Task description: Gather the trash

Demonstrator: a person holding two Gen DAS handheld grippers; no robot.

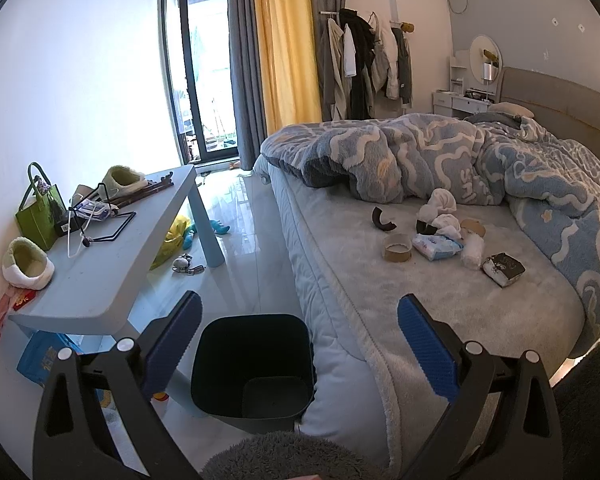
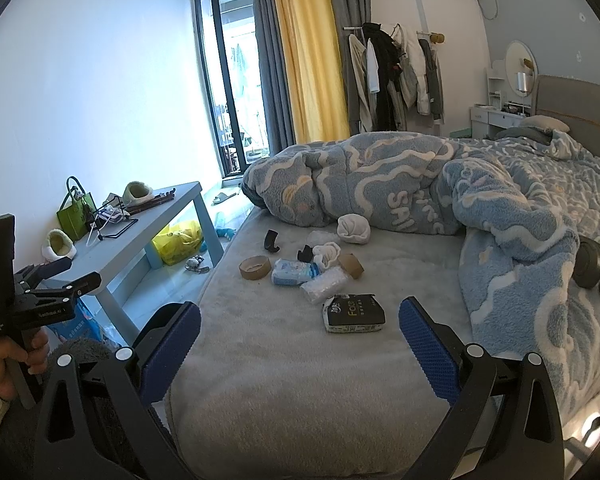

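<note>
Grippers both spread wide, nothing between pads. Our right gripper [image 2: 300, 336] hovers over near edge of bed [image 2: 284, 392], aimed at black tissue pack [image 2: 354, 314], nearest piece of trash; we judge this approach to first pick. Farther: bubble wrap [image 2: 325, 285], blue wipes pack [image 2: 294, 272], tape roll [image 2: 254, 267], crumpled white tissues [image 2: 353, 229], clustered mid-bed below quilt [image 2: 380, 196]. Our left gripper [image 1: 299, 334] hangs above black bin [image 1: 256, 368] on floor, tight against bed's near left side, probably parked there for short drops. Headphones [image 2: 594, 270] at right, likely not trash.
</note>
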